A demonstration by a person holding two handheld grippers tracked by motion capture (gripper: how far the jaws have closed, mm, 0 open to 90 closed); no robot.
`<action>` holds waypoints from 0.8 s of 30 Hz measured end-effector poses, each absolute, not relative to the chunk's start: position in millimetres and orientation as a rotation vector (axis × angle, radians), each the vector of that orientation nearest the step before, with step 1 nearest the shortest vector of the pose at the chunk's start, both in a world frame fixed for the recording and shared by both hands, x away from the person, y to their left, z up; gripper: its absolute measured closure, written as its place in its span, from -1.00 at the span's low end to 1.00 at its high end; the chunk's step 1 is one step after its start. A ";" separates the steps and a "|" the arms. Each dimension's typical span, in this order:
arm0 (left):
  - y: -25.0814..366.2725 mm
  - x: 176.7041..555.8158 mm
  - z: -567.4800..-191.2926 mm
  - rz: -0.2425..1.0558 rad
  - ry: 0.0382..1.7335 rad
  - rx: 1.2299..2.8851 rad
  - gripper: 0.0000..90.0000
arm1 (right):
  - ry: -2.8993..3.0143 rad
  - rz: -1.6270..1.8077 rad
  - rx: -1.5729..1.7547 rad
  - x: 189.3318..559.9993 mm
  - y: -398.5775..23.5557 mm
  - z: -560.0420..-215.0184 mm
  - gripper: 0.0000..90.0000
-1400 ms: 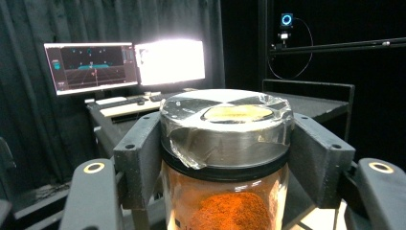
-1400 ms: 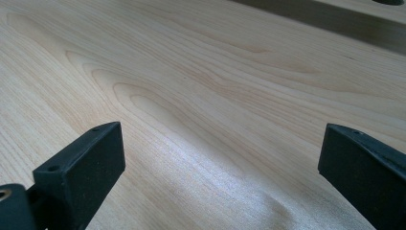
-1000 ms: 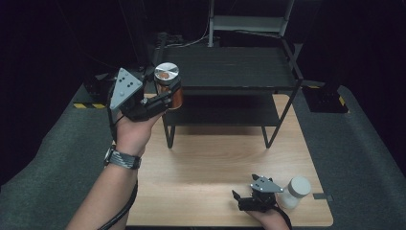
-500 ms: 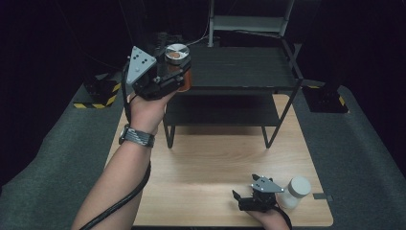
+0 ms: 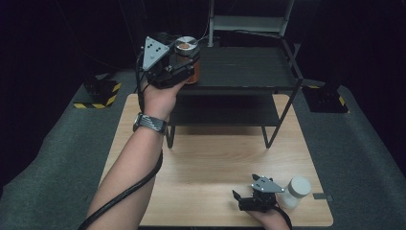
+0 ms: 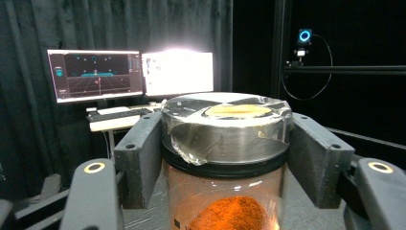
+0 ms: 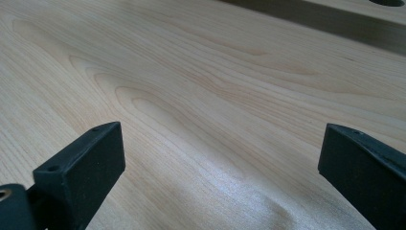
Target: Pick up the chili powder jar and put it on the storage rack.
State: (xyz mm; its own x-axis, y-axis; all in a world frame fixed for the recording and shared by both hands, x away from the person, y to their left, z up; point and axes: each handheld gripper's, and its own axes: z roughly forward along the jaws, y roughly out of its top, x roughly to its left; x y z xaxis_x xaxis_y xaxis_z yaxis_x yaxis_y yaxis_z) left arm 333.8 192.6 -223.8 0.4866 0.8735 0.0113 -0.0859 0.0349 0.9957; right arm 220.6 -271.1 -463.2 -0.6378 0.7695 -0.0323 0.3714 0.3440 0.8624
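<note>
A glass jar of orange powder with a silver lid is clamped upright in my left gripper, raised at the left end of the black shelf's top deck. In the left gripper view the two jaws press on the jar from both sides, just below its lid. My right gripper rests low on the wooden table near its front edge, jaws spread wide over bare wood. A white-capped bottle stands just right of the right hand.
The black two-level shelf stands at the back of the table, with a lower deck and slanted legs. Grey mats flank the table. Two lit monitors and a keyboard sit behind the jar in the left gripper view.
My left hand has carried the jar to the right and a little higher, from beside the shelf's left end to over its top deck's corner. The right gripper has stayed put.
</note>
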 end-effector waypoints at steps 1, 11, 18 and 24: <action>190.7 335.4 -223.4 0.866 0.774 1.337 -0.25 | 2.176 1.226 0.998 220.5 -271.2 -463.3 -0.96; 174.8 351.4 -224.8 0.869 0.802 1.356 -0.24 | 2.175 1.234 0.997 220.8 -272.4 -463.8 -0.96; 172.0 357.3 -226.4 0.869 0.805 1.364 -0.24 | 2.175 1.241 0.999 221.2 -273.4 -464.1 -0.96; 172.9 359.7 -226.2 0.859 0.811 1.364 -0.24 | 2.173 1.244 0.999 220.9 -273.7 -464.3 -0.96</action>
